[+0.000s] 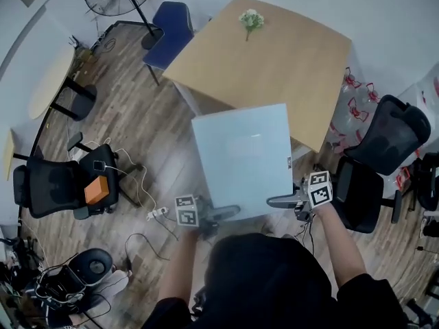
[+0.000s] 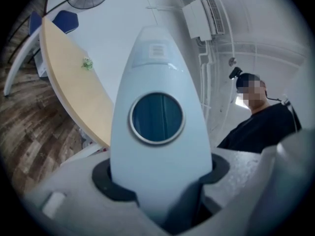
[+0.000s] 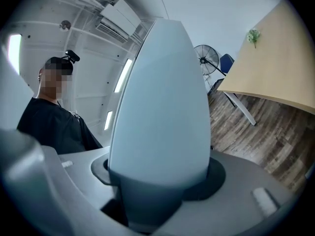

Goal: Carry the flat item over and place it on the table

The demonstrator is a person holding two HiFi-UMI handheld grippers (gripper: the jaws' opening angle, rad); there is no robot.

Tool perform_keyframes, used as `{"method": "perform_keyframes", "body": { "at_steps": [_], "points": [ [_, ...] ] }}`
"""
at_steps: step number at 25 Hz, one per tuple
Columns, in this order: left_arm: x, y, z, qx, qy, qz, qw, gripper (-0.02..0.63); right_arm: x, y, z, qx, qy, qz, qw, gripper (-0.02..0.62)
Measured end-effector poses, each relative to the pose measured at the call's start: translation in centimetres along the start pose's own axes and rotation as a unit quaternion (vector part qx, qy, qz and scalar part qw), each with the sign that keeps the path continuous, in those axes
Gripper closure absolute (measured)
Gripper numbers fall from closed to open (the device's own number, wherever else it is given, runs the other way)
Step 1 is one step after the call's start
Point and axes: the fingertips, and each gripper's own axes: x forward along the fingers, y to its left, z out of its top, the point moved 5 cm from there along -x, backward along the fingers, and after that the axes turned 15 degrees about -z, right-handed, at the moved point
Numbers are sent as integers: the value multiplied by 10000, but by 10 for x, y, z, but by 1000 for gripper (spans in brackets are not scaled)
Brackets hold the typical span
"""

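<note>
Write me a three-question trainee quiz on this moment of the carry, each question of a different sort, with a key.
1. True or false: the flat panel lies on the wooden table.
2. What stands on the table's top? A) a small sprig of flowers B) a laptop C) a mug
3. Of the left tongs and the right tongs, which grips the panel?

Key: 1 false, it is held in the air short of the table; 2 A; 3 both, at the panel's edge nearest the person.
</note>
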Motion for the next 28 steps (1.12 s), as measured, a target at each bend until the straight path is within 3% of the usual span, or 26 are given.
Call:
{"method": "perform_keyframes", "body": {
  "at_steps": [12, 17, 28],
  "points": [
    [-113, 63, 146, -262, 449, -280, 9983, 278, 133, -54, 103, 224, -467, -335, 9981, 291],
    [-147, 76, 181, -294, 563, -359, 9973, 278, 171, -65, 127, 268, -578, -447, 9970, 291],
    [-176, 133, 249, -391, 347, -223, 9984, 276, 210, -124, 190, 416, -494, -408, 9971, 291]
  ]
}}
